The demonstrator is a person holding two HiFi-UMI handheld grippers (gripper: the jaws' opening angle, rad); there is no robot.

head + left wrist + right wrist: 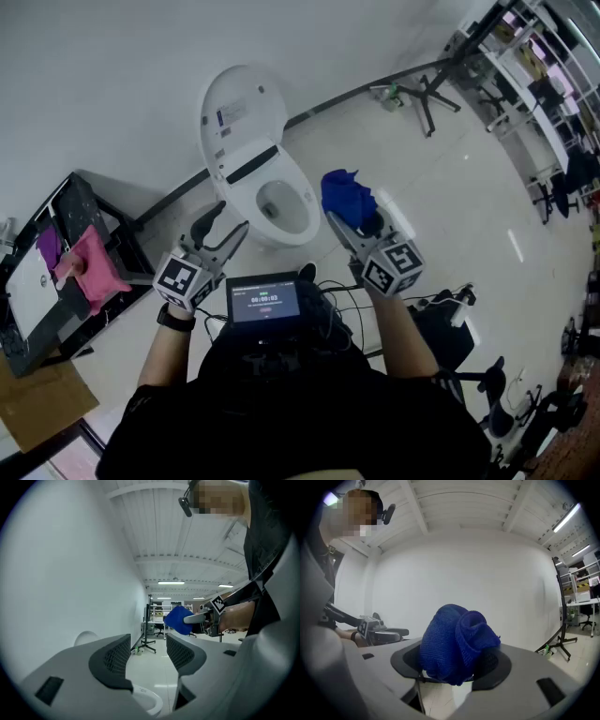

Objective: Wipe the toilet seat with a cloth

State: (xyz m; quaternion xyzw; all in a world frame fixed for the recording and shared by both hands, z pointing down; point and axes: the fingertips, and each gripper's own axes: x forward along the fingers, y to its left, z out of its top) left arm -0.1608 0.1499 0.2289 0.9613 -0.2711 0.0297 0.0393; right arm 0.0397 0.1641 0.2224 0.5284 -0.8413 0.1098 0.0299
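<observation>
A white toilet (266, 192) stands against the wall with its lid (239, 108) raised and its seat (302, 183) down. My right gripper (354, 217) is held to the right of the bowl, shut on a bunched blue cloth (345, 195) (457, 642). The left gripper (223, 225) hovers left of the bowl and in front of it, jaws apart with nothing between them. In the left gripper view the open gripper (147, 656) frames the toilet rim (149, 699) below, and the blue cloth (178, 619) shows ahead.
A black cart (89, 246) at the left holds a pink cloth (91, 267) and a purple one (49, 247). A stand with black legs (433, 92) is on the floor behind the toilet's right. A screen (265, 302) hangs at my chest. Shelving (539, 84) lines the far right.
</observation>
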